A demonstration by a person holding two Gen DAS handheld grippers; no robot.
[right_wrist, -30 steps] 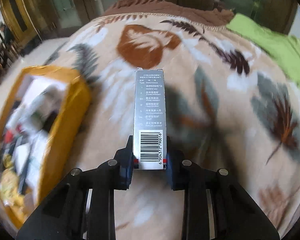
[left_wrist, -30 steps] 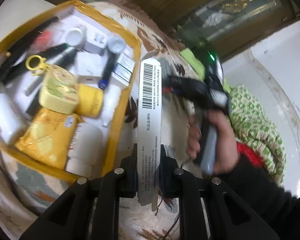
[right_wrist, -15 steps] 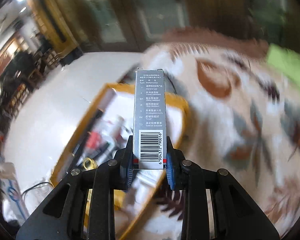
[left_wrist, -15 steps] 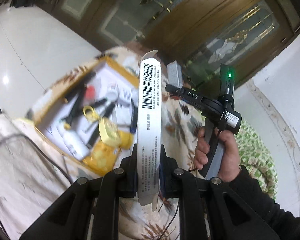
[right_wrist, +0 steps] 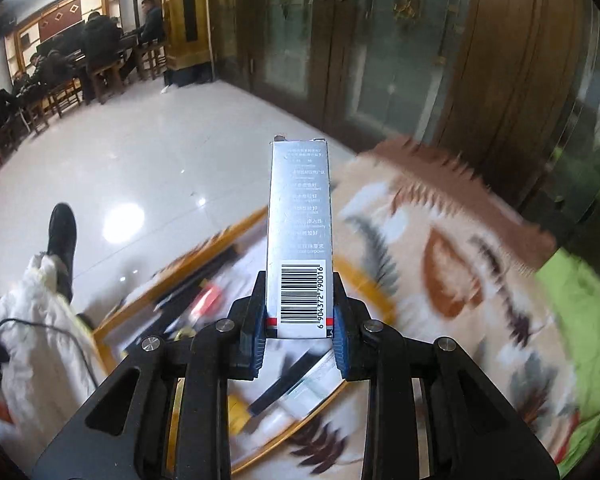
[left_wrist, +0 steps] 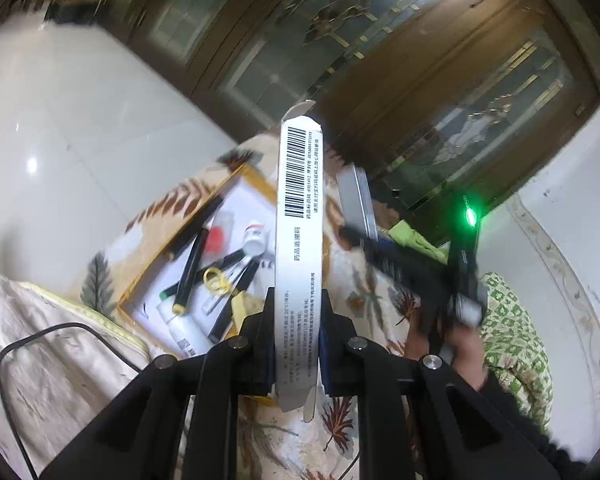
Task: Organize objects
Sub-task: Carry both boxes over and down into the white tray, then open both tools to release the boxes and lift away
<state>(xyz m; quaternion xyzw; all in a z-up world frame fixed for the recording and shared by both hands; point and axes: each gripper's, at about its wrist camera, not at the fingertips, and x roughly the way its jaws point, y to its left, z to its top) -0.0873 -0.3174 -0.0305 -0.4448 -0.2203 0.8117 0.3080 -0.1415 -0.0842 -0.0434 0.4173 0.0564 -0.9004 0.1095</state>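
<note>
Both grippers have been lifted well above the yellow-rimmed tray (left_wrist: 260, 184) (blanket-covered bed): left gripper (left_wrist: 298, 312) clamped on white carton (left_wrist: 300, 220), right gripper (right_wrist: 300, 312) on silver carton (right_wrist: 300, 208), neither yet placed

From my left wrist view, the white carton (left_wrist: 300, 264) hides the yellow-rimmed tray's (left_wrist: 256, 174) right side, and my own black fingers (left_wrist: 256, 344) cover its near corner. The right gripper (left_wrist: 400, 264) is smeared by motion, so I cannot read how its jaws stand there; the hand (left_wrist: 456, 352) under it is a blur. In the right wrist view, the silver box (right_wrist: 300, 232) blocks the tray's middle, and the tray contents (right_wrist: 204, 296) and the leaf-print blanket (right_wrist: 440, 264) are too blurred to identify.
</note>
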